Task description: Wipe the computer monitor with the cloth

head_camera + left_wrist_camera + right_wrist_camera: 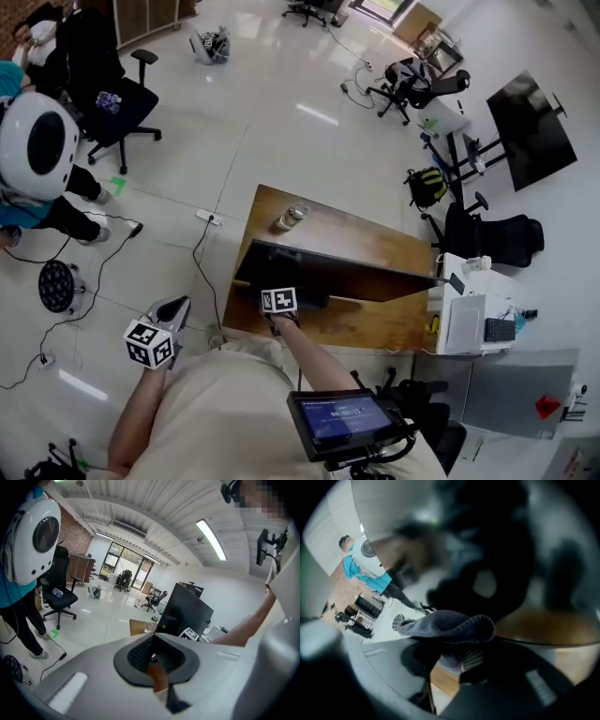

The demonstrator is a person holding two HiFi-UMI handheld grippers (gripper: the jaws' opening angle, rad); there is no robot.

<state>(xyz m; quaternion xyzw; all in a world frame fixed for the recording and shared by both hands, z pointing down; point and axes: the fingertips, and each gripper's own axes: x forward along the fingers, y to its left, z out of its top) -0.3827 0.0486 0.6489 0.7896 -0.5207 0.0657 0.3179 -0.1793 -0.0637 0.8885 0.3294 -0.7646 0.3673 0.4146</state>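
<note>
The left gripper (152, 645) had its two grey jaws pressed together with nothing between the ribbed pads, as its own view showed. In the head view that gripper (169, 315) hung off to the left of the brown wooden desk (375, 239), over the pale tiled floor (272, 103) and well apart from the flat black computer monitor (349, 273).

The right gripper (458, 660) was clamped on a dark blue-grey cloth (450, 624), whose hemmed fold bulged out above the jaws. Only the right gripper view showed this. From the head camera the right gripper (280, 301) appeared as a marker cube at the monitor's near left end, and the cloth could not be made out. The right gripper view was badly blurred, with a large black mass just beyond the cloth and a strip of wooden desk to the right. Whether the cloth touched the screen could not be told.

The left gripper view showed the monitor's dark panel upright on the desk, which the steep head view reduced to a thin edge. The head view alone showed a small glass jar (291, 217) on the desk's far side. A person in a white helmet (37, 145) stood at the left.
</note>
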